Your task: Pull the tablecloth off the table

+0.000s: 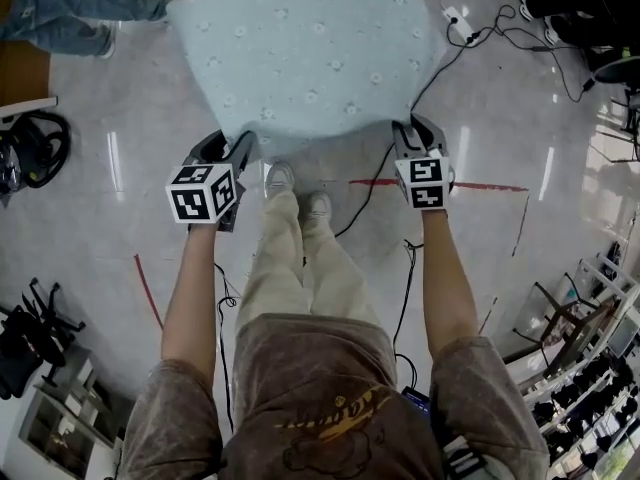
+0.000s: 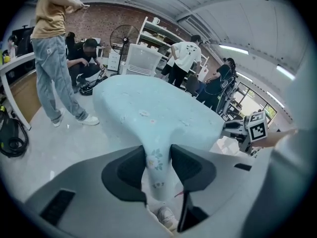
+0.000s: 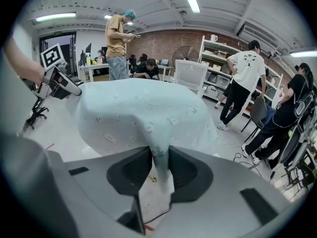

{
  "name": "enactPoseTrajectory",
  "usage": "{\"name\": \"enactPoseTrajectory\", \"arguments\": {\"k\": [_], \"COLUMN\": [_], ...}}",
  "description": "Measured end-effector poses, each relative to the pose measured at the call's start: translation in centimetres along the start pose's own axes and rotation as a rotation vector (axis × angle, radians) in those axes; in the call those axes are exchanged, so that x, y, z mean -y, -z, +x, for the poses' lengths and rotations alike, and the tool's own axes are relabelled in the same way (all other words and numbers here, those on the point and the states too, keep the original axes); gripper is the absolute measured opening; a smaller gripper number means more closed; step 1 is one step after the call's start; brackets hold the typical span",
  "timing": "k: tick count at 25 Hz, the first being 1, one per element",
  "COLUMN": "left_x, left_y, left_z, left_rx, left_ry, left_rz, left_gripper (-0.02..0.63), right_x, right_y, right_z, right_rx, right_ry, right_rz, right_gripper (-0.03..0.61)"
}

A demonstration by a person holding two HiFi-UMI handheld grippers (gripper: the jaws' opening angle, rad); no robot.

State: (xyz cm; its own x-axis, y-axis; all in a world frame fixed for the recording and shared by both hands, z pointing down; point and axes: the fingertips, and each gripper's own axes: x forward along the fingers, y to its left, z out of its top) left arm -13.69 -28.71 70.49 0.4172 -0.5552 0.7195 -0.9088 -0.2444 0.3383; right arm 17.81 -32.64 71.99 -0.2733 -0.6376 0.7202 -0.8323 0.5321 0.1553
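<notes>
A pale blue tablecloth (image 1: 305, 48) with small flower prints covers a table in front of me. My left gripper (image 1: 240, 148) is shut on the near left part of its hem, and the cloth (image 2: 157, 167) is pinched into a fold between the dark pads. My right gripper (image 1: 403, 133) is shut on the near right part of the hem, where the cloth (image 3: 159, 157) bunches between its pads and hangs below them. From both grips the fabric stretches up to the table top. In the left gripper view the right gripper (image 2: 237, 129) shows at the cloth's far corner.
Cables (image 1: 480, 38) and a power strip (image 1: 458, 23) lie on the floor right of the table. A standing person (image 2: 54, 53) is at its far left, and several others stand by shelves (image 3: 218, 58) beyond. A black bag (image 1: 35, 148) sits at my left, and my own shoes (image 1: 298, 190) are near the table.
</notes>
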Motion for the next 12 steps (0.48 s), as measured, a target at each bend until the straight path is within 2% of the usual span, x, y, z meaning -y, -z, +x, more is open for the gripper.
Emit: {"name": "enactPoseTrajectory", "arguments": {"k": [12], "left_x": [0.3], "left_y": [-1.0], "left_z": [-0.5], "left_rx": [0.0], "left_ry": [-0.069], "left_rz": [0.023], "left_gripper": [0.138], "right_x": [0.1], "right_y": [-1.7], "right_z": [-1.4], "right_rx": [-0.025], "right_ry": [0.07], "right_rz": [-0.008], "right_gripper": [0.072]}}
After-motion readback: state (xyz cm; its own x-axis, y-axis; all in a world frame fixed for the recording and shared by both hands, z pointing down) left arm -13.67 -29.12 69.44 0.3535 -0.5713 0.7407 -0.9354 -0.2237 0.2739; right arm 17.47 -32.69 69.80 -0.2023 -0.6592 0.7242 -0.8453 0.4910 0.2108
